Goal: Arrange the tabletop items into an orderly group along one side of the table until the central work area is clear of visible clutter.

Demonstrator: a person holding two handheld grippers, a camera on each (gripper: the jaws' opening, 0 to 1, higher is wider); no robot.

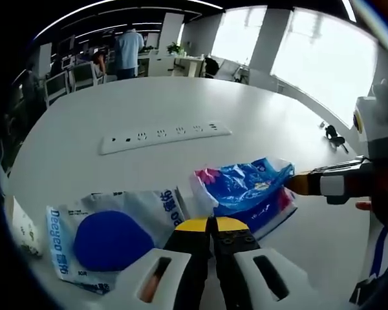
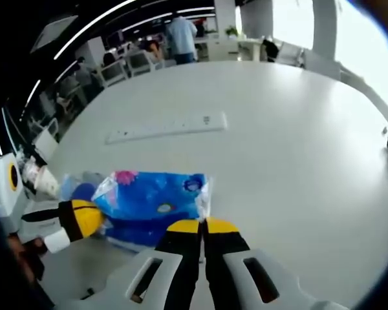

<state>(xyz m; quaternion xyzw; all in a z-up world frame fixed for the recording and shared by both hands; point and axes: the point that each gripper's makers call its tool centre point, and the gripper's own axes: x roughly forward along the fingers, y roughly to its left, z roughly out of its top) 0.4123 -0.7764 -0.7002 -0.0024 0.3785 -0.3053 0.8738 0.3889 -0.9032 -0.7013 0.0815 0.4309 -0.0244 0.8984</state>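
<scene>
1. Looking along the left tool [image 1: 211, 225], its jaws are pressed together, empty, just before a blue tissue pack [image 1: 249, 188] on the white desk [image 1: 181, 103]; a white pouch [image 1: 110, 232] lies beside it, a power strip [image 1: 165, 135] beyond.
2. Facing the same tissue pack [image 2: 152, 197], the right tool [image 2: 202, 226] has its jaws closed on nothing, while the left tool [image 2: 84, 218] touches the pack's far end.

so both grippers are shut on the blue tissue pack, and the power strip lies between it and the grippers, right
Not quite. The power strip lies beyond the blue tissue pack, farther out on the table, not between it and the grippers. The left gripper view shows this. The left gripper and right gripper do look shut at the pack's edges.
</scene>
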